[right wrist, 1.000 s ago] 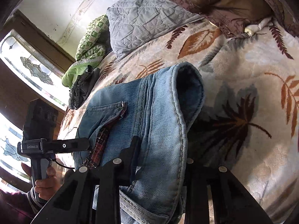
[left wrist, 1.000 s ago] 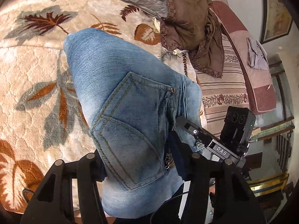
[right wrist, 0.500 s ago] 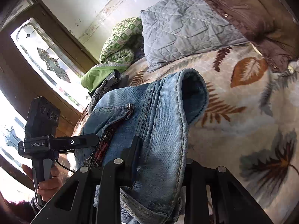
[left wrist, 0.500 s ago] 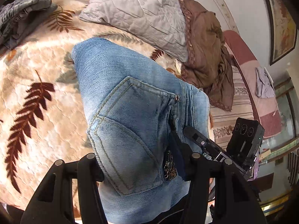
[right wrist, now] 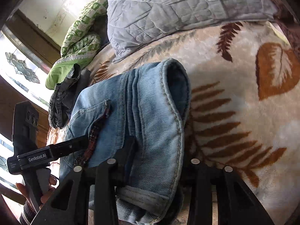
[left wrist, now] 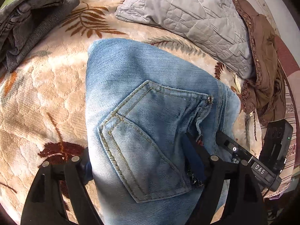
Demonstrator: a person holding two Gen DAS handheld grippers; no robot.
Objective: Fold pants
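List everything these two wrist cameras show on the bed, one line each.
light blue denim jeans: one, folded, centre of the blanket, between both grippers' fingers
cream leaf-print blanket: one, covers the bed
grey quilted pillow: one, behind the jeans
brown jacket: one, beside the pillow
grey corduroy garment: one, crumpled, far corner
green checked cloth: one, by the window
left gripper: black, jaws opening around the jeans
right gripper: black, jaws opening around the jeans
hand: one, holding the left gripper's handle
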